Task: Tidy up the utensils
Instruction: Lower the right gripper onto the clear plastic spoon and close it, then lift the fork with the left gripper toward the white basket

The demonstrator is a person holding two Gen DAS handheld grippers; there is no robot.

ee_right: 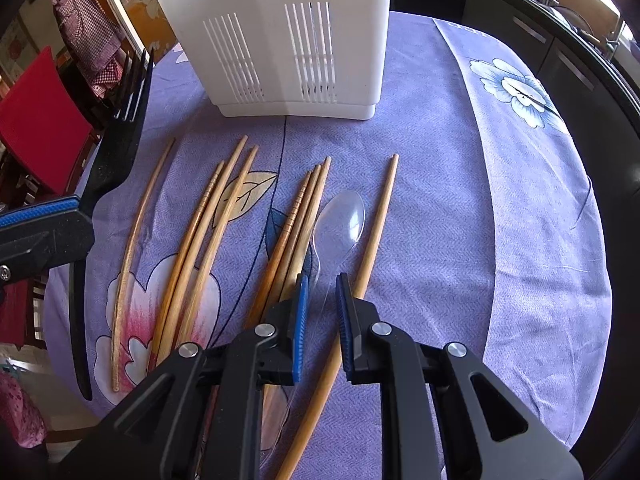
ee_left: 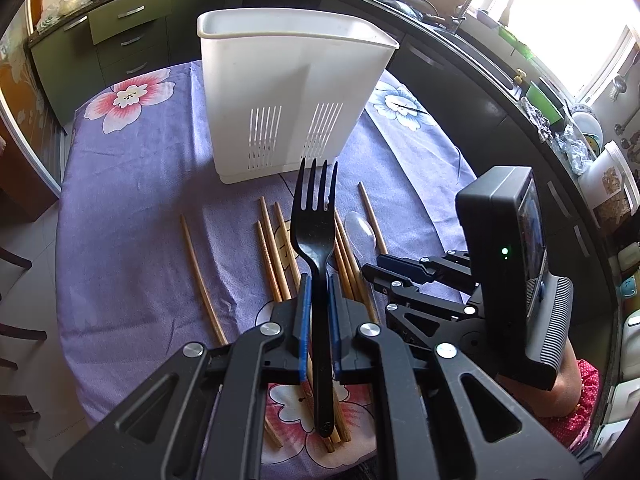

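Purple floral tablecloth [ee_right: 460,208]; left claw [ee_left: 318,280] grips fork [ee_left: 314,220], right claw [ee_right: 320,280] grips clear spoon [ee_right: 340,220].

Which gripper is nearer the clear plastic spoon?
Right. The right gripper straddles the clear plastic spoon's handle; the left gripper, shut on the black plastic fork, is above the chopsticks beside it.

A table covered by a purple floral tablecloth [ee_right: 500,240]. A white slotted utensil holder [ee_right: 276,36] stands upright at the far side. Nearer, wooden chopsticks [ee_right: 208,216] lie roughly parallel on the cloth, a clear plastic spoon [ee_right: 340,224] resting among them, just beside a single chopstick [ee_right: 378,216].
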